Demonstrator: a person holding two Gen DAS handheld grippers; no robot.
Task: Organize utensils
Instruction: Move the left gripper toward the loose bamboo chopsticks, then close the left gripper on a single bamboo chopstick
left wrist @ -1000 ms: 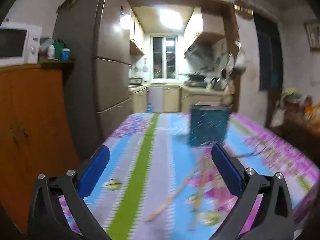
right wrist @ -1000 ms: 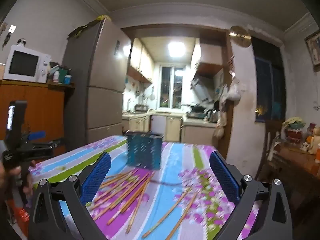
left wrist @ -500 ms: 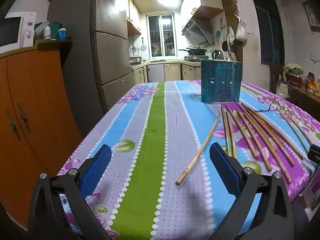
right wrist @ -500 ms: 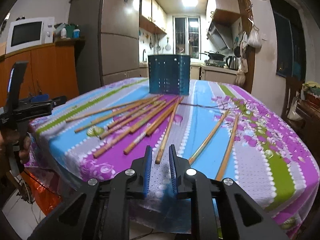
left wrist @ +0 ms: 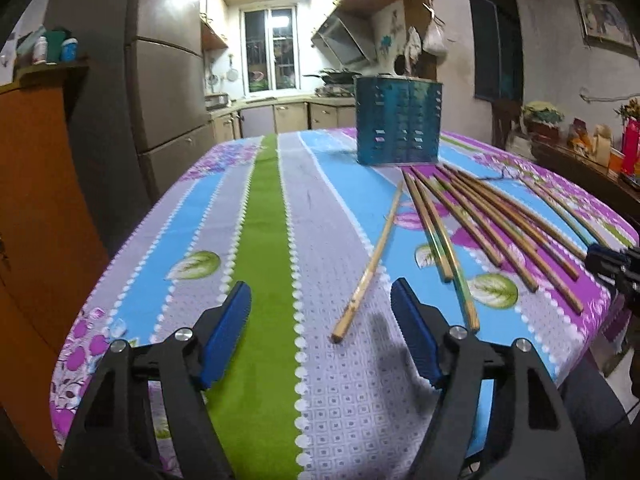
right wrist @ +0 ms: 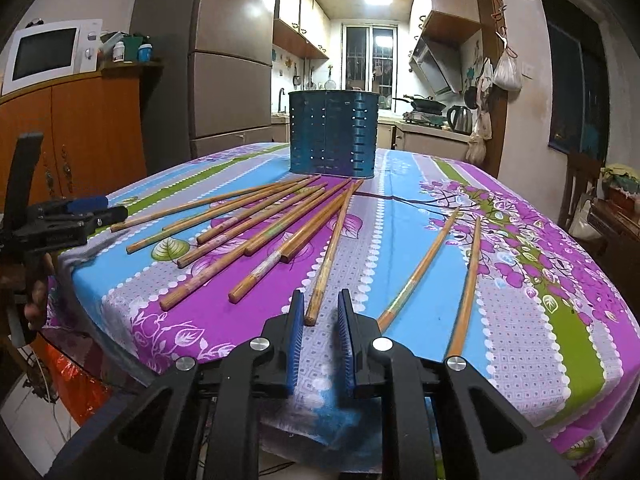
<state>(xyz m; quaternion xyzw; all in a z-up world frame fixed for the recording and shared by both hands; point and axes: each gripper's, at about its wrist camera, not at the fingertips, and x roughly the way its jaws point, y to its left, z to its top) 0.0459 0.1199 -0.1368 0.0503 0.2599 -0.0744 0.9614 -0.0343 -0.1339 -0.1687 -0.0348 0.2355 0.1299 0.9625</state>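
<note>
Several wooden chopsticks (right wrist: 256, 220) lie fanned out on the flowered tablecloth (right wrist: 520, 312), in front of a blue perforated utensil holder (right wrist: 333, 134). My right gripper (right wrist: 319, 300) is low at the table's near edge, its jaws narrowed to a small gap with nothing between them; the near end of one chopstick (right wrist: 328, 264) lies just ahead of the tips. My left gripper (left wrist: 320, 292) is open and empty above the cloth; a lone chopstick (left wrist: 370, 264) lies just ahead between its fingers. The holder (left wrist: 398, 120) stands behind it.
Two more chopsticks (right wrist: 444, 264) lie apart at the right. A fridge (right wrist: 228, 60) and an orange cabinet (right wrist: 80, 136) with a microwave (right wrist: 48, 54) stand left of the table. The left gripper shows at the left in the right wrist view (right wrist: 76, 210).
Both grippers have dropped to the table's near edge. The right jaws narrowed from wide open. The left gripper moved in closer to the lone chopstick.
</note>
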